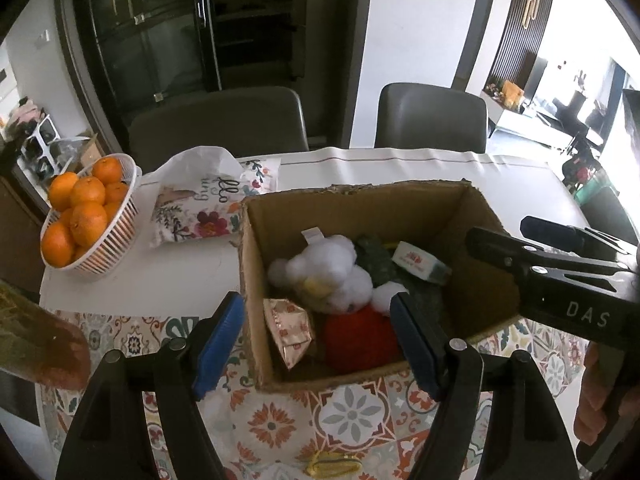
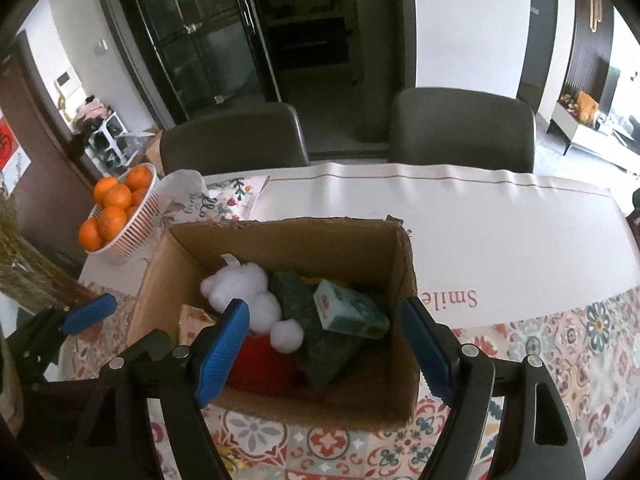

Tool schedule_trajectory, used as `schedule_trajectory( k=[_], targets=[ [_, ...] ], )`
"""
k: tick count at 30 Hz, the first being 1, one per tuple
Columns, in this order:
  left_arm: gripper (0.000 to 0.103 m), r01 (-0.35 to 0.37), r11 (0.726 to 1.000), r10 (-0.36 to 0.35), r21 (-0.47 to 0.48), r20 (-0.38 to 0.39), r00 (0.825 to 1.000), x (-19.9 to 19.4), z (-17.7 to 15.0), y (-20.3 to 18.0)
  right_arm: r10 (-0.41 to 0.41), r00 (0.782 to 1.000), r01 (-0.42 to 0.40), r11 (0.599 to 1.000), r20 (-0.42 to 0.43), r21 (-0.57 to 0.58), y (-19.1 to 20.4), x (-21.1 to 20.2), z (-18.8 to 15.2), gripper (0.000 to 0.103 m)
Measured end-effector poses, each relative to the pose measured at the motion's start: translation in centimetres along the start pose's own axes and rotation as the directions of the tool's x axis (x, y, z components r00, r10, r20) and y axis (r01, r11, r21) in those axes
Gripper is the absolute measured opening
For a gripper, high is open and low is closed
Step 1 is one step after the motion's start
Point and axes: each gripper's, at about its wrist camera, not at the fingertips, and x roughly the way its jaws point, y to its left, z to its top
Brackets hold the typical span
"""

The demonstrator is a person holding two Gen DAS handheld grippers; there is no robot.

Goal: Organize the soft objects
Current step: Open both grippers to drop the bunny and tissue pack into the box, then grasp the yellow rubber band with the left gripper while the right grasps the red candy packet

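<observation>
So I have both tools hovering above the cardboard box (image 2: 280,236), which sits on the patterned cloth near the table's front edge. My left gripper (image 1: 316,344) is spread wide and empty over the box's near-left corner; my right gripper (image 2: 328,348) is just as wide and empty over the near wall. Inside, the white plush toy (image 1: 320,276) lies on a red soft thing (image 1: 360,340), with a dark green bundle (image 2: 316,320) and a tissue pack (image 2: 348,312) beside it, so I judge the box to be the collecting place. The floral pillow (image 1: 200,216) lies outside, beside the box's far-left corner, next to the orange basket (image 1: 100,240). The table's far-right stretch is bare, giving room to swing.
</observation>
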Motion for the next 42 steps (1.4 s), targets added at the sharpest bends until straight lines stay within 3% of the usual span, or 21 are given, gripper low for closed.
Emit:
schedule_trajectory(
  k=[18, 30, 42],
  targets=[
    [0.077, 0.015, 1.0, -0.016, 0.013, 0.091, 0.996, -7.7, -4.0, -0.4, -0.065, 0.989, 0.057, 0.996, 0.132, 0.063, 1.5, -9.2, -5.4, 0.079],
    [0.078, 0.017, 0.995, -0.03, 0.096, 0.127, 0.991, -11.3, -7.8, -1.3, -0.099, 0.987, 0.075, 0.981, 0.126, 0.179, 1.8, -12.1, -11.1, 0.079],
    [0.078, 0.034, 0.977, -0.057, 0.212, 0.103, 0.993, -11.9, -11.3, -1.0, -0.169, 0.979, 0.118, 0.926, 0.113, 0.359, 2.5, -12.9, -18.0, 0.079]
  ],
)
